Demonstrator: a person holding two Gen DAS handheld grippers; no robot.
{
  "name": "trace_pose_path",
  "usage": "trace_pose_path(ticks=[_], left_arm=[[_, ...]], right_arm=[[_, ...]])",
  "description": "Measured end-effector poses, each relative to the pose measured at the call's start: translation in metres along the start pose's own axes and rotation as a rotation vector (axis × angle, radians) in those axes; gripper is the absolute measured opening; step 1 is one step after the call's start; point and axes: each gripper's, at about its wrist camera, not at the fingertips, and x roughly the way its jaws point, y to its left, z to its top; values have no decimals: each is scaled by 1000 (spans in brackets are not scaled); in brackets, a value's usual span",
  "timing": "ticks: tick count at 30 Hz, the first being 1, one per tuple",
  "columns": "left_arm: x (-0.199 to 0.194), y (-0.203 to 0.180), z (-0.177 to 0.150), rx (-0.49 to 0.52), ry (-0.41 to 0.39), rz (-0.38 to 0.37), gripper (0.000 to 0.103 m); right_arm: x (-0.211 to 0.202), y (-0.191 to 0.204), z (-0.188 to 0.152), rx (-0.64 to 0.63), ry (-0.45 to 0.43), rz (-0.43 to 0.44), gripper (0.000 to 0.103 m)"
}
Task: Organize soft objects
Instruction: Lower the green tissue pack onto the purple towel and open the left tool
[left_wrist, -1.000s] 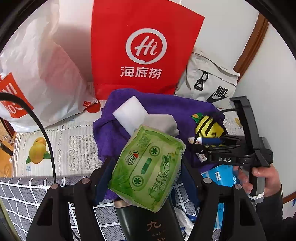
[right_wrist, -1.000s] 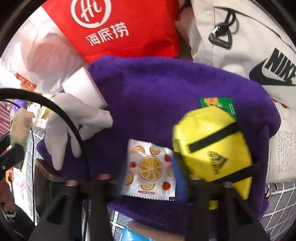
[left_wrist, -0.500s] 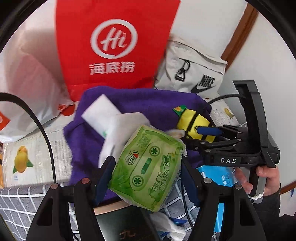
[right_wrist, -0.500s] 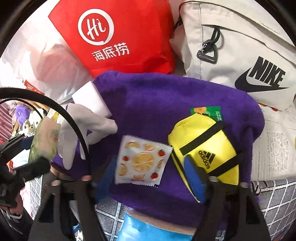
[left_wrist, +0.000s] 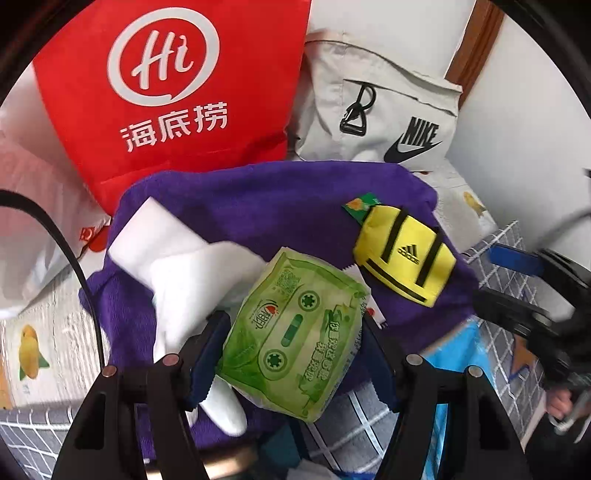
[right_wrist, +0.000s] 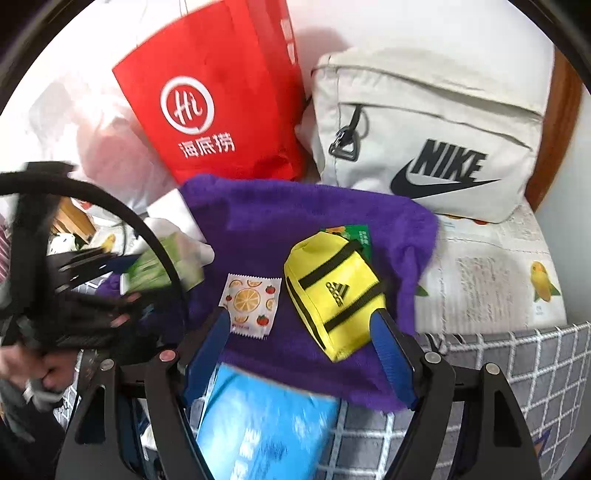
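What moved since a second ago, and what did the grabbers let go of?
The right gripper opened, let go of the fruit-print sachet and pulled back; the sachet now lies on the purple towel. The left gripper stays shut on the green wipes pack. The yellow pouch stayed put.

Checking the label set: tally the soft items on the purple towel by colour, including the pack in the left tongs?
Green: 2, wipes pack held in the left tongs, green sachet
Yellow: 1, adidas pouch
White: 2, glove, sponge block
Orange print: 1, fruit sachet
Total: 6, on the purple towel
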Motion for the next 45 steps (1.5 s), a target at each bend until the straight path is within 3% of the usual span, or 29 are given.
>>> trace_pose_path(ticks=[7, 12, 14, 22, 35, 43, 45], left_arm=[[26, -1, 16, 1, 39, 15, 68], [44, -7, 21, 30, 72, 58, 69], [47, -7, 23, 27, 86, 47, 77], [37, -7, 26, -6, 78, 40, 81], [-21, -13, -1, -41, 18, -13, 81], [-83, -4, -51, -77, -92, 61, 81], [-95, 4, -68, -107, -110, 92, 81]], right_arm=[[-24, -3, -21, 23, -30, 14, 77], [-26, -6, -34, 58, -27, 83, 77], [-26, -7, -37, 64, -22, 87, 77], [-31, -10, -47, 79, -10, 87, 77], [-64, 25, -80, 14, -40, 108, 77], [-77, 65, -108, -76, -44, 145, 77], [-74, 78, -112, -104, -29, 155, 71]])
